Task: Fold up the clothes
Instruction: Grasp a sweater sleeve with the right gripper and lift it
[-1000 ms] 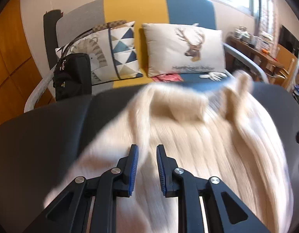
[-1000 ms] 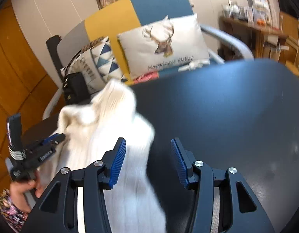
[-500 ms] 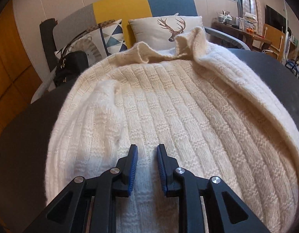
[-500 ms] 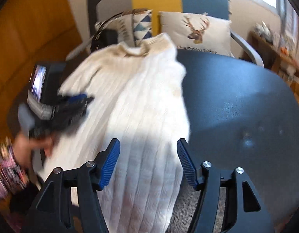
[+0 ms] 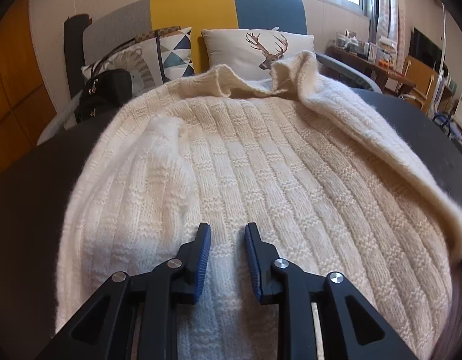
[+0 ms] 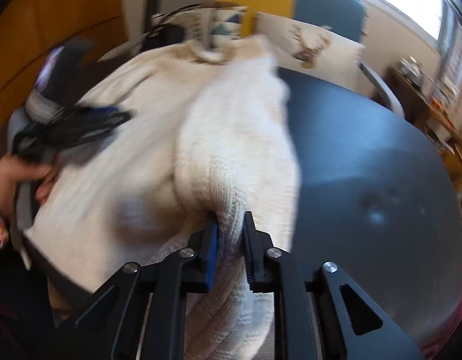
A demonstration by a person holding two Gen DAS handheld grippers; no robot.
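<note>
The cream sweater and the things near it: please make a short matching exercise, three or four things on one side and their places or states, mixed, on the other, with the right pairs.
Things:
1. right tongs
2. left tongs
3. cream sweater
4. deer cushion

States or places:
A. on the sofa behind the table
B. open, nothing between them
C. spread on the dark table
D. shut on a fold of knit

Pairs: 1-D, 2-B, 3-C, 4-A

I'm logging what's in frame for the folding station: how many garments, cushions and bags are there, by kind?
Cream knit sweater: 1
Cushions, triangle-patterned and deer-print: 2
Black bag: 1
Total: 4
</note>
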